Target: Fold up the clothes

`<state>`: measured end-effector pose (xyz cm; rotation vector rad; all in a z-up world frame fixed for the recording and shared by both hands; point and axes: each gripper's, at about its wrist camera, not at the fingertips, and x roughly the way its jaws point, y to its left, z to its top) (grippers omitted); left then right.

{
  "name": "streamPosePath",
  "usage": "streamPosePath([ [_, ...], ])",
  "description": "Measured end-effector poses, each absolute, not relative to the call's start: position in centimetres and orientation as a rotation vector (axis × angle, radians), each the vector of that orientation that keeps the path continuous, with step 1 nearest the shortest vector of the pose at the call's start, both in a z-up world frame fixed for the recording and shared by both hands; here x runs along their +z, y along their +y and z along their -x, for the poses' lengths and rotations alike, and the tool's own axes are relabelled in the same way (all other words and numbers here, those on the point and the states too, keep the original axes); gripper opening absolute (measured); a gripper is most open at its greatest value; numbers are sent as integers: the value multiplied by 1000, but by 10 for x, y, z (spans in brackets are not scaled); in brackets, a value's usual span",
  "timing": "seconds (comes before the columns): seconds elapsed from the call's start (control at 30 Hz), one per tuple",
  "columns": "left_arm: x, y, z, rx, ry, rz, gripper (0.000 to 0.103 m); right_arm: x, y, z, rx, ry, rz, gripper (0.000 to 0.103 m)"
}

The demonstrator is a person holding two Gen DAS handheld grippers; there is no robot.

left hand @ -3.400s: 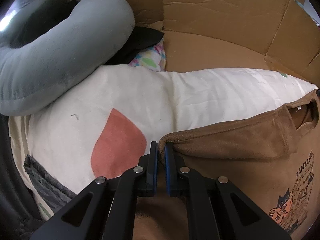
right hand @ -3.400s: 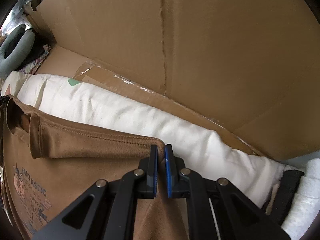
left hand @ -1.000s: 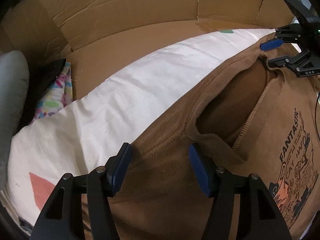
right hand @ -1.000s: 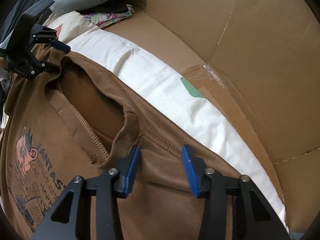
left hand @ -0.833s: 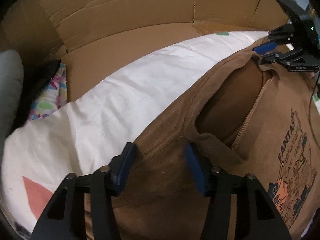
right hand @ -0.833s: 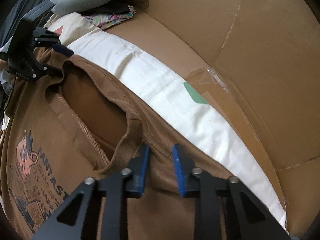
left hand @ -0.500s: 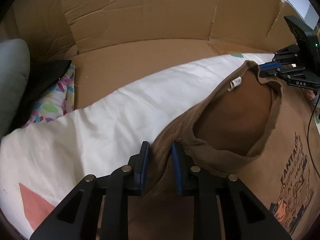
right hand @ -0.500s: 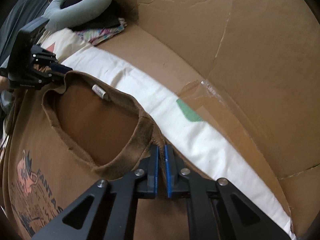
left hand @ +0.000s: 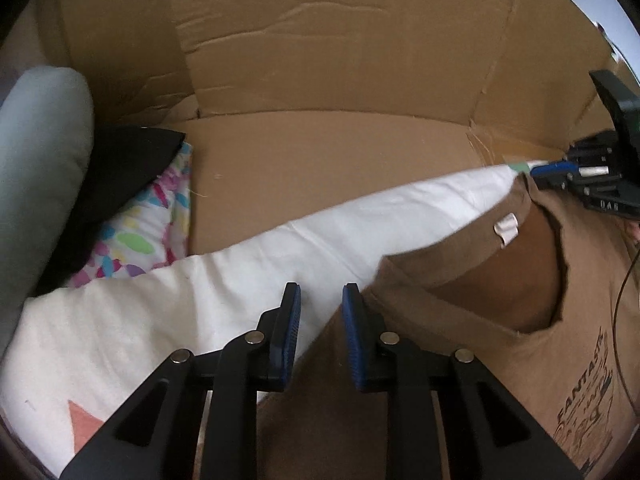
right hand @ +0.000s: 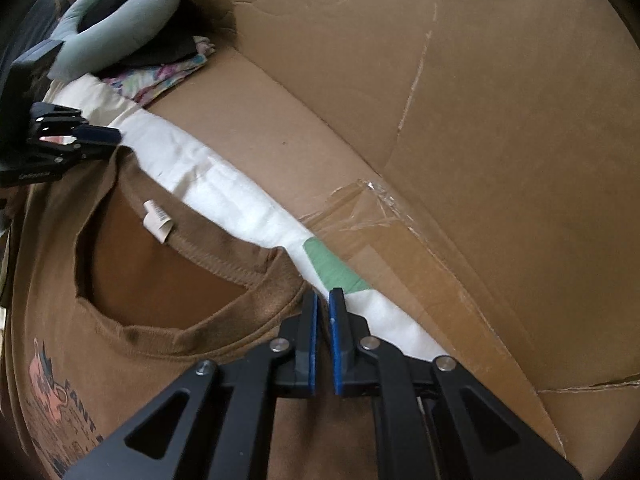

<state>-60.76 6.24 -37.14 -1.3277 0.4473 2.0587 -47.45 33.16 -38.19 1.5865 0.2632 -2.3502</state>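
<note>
Folding brown T-shirt [right hand: 168, 364]: right gripper [right hand: 323, 312] pinches shoulder; left gripper [left hand: 320, 316] narrow, grip unclear; keep collar taut.

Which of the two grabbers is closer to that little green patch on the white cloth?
Right. The right gripper pinches the brown T-shirt at its shoulder, right beside the green patch; the left gripper is at the other shoulder, across the whole neck opening from it.

Brown cardboard walls [left hand: 340, 36] enclose a cardboard floor [left hand: 320, 160], with a grey-green cushion [left hand: 36, 152] alongside.
</note>
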Motion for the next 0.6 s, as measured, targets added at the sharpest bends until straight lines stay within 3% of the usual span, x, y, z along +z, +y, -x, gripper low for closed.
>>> streamPosePath([
  [0.2, -338, 43, 608, 2115, 221, 1366, 21, -351, 352, 474, -2361, 128, -1571, 14],
  [0.6, -321, 61, 543, 2048, 78, 1435, 21, -326, 399, 415, -2416, 82, -1653, 14],
])
